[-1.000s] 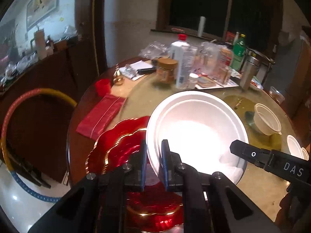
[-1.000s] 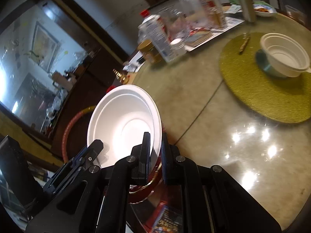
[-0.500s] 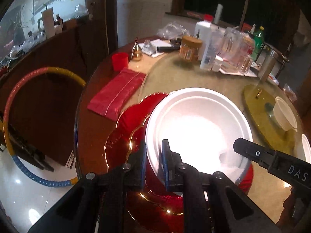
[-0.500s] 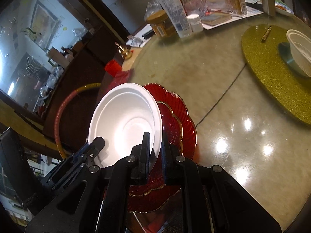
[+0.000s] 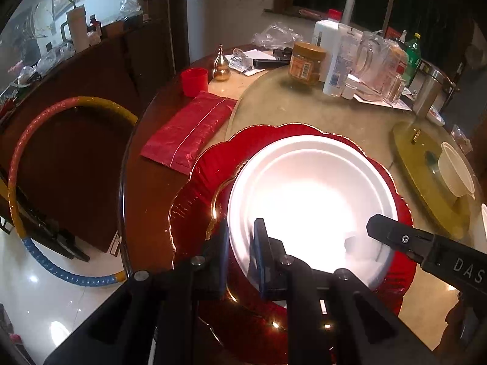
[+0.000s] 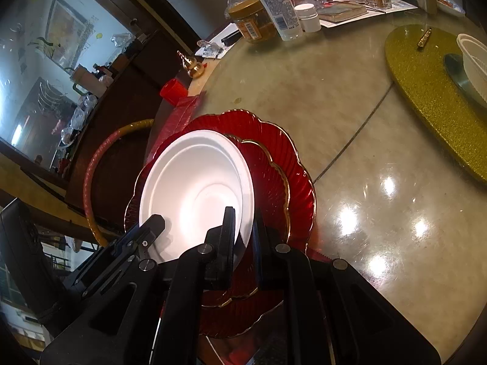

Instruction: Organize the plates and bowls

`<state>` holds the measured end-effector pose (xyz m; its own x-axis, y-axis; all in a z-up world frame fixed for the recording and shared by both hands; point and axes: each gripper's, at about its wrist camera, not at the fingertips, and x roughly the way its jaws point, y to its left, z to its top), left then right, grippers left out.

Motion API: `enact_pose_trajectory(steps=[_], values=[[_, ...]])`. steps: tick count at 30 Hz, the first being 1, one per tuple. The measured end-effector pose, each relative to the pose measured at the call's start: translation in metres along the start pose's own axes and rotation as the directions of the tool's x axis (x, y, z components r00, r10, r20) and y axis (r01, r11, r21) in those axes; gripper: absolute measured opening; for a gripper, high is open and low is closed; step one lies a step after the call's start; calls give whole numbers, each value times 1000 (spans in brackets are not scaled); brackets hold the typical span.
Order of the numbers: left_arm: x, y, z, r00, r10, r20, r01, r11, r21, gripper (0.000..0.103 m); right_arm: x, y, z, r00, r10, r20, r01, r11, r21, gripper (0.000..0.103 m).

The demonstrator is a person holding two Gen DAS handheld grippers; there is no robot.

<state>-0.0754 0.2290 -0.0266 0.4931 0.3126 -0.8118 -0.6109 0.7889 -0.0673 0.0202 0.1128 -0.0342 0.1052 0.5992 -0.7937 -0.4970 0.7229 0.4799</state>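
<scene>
A large white bowl point(image 5: 310, 194) point(image 6: 197, 188) rests on the smaller of two stacked red, gold-rimmed plates point(image 5: 213, 164) point(image 6: 274, 152) near the table's edge. My left gripper point(image 5: 242, 231) is shut on the bowl's near rim. My right gripper point(image 6: 245, 216) is shut on the rim at the opposite side; its finger point(image 5: 392, 234) shows in the left wrist view. A smaller white bowl point(image 5: 456, 170) point(image 6: 474, 57) sits on a gold round mat point(image 5: 411, 152) point(image 6: 426, 70) farther right.
A red packet point(image 5: 188, 130), a red cup point(image 5: 194, 80) and a gold ornament point(image 5: 221, 65) lie left of the plates. Jars, bottles and glassware point(image 5: 334, 57) crowd the table's far side. A hoop point(image 5: 18, 158) leans beyond the table's left edge.
Both grippers have come down with the white bowl, from above the red plates to resting on them. The grip on the rim is unchanged.
</scene>
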Motion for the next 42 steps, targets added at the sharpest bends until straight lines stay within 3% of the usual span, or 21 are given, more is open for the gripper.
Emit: enact_pose_trajectory(steps=[20,22,23,24,25,29,42], values=[[0,-5,-2,999,46,2,-46,999,28,18,1,7,-1,999,-41,-21,40,997,-70,13],[-2,-6,-2,999,50,9,-50,998,33,34,0,8,-1,998,-54,-16,53,996,-77,19],[-4,-6,-2,998,62,18,-63,997,37,42,-1,8,-1,998,-61,-9,60,995,-79,35],[-6,-6,-3,997,75,28,-76,996,38,58,-2,8,-1,998,-60,-4,60,995,-82,46],[-9,-6,-3,996,70,46,-72,997,40,63,-4,10,-1,999,-41,4,41,995,-90,50],[-16,-8,-3,992,105,77,-109,993,53,65,-10,15,-2,998,-52,29,55,992,-112,63],[-39,-5,-2,975,154,163,-162,986,38,71,-37,6,-6,993,13,115,-6,998,-62,63]])
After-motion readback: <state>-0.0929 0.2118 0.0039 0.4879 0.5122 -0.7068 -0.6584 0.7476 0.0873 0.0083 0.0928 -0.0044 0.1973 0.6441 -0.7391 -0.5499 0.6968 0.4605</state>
